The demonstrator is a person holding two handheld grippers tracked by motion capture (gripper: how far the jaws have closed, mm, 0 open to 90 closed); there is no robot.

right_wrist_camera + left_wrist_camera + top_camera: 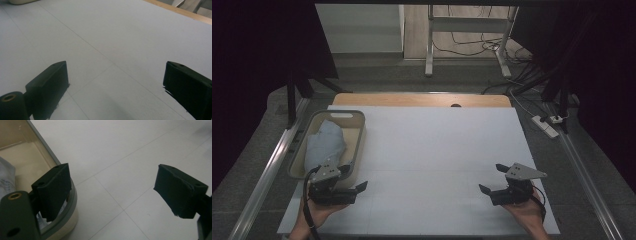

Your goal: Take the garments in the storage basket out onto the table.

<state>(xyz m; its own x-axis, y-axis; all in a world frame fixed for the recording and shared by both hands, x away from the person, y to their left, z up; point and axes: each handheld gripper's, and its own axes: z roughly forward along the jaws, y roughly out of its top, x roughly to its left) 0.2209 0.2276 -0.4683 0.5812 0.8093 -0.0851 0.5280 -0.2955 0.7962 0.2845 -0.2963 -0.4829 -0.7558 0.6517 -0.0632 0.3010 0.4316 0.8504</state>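
A beige plastic tub [360, 131] stands at the left of the white tabletop [442, 150], with a crumpled pale blue cloth [326, 142] inside it. My left gripper [353, 179] is held just in front of the tub's near corner, open and holding nothing. In the left gripper view the gripper [115, 192] has one jaw over the tub's rim [45, 147] and the other over bare table, and the cloth [6, 177] shows at the left edge. My right gripper [493, 178] hovers open near the front right, and its own view [117, 85] has bare white surface between the jaws.
A wooden strip [422, 99] runs along the table's far edge. Metal rails [272, 165] flank both sides. On the floor lie a power strip [546, 125] and cables at the right, with a desk frame [429, 45] beyond. The tub's corner [22, 1] shows far off.
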